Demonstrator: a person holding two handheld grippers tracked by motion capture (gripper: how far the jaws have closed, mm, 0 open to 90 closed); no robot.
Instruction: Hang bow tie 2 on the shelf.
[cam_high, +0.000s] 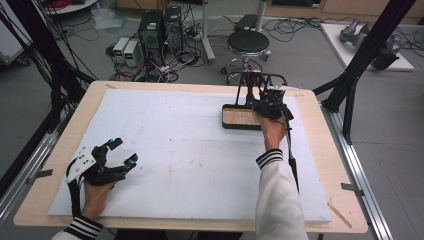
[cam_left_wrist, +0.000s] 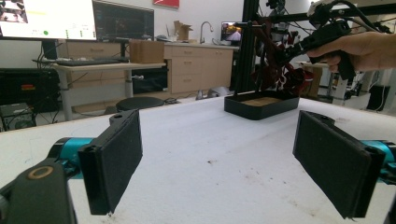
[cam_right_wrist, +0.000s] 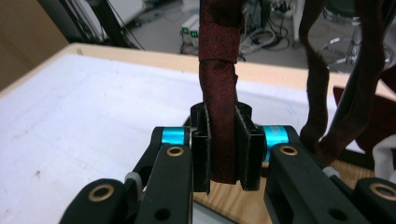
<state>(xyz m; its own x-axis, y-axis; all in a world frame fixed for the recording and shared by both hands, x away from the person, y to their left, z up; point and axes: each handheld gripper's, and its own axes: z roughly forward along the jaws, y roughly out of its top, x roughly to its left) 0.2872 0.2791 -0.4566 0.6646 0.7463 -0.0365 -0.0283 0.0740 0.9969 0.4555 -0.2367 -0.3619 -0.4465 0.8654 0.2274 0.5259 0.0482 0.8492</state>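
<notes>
A black rack stands on a black tray (cam_high: 228, 123) with a wooden floor, at the far right of the white board. Several dark red straps (cam_high: 251, 82) hang from the rack's top bar. My right gripper (cam_high: 260, 97) is up among them, shut on one dark red strap (cam_right_wrist: 219, 93), which runs upright between its pads (cam_right_wrist: 248, 154). More straps (cam_right_wrist: 322, 93) dangle to its right. My left gripper (cam_high: 125, 152) rests low on the board at the near left, open, with nothing between its pads (cam_left_wrist: 114, 158). From there the tray (cam_left_wrist: 259, 109) and the right gripper (cam_left_wrist: 299, 46) appear far ahead.
The white foam board (cam_high: 175, 150) covers most of the wooden table (cam_high: 320, 110). Black frame posts (cam_high: 360, 55) rise beside the table's right edge. A stool (cam_high: 247, 42), computers and cables sit on the floor beyond the far edge.
</notes>
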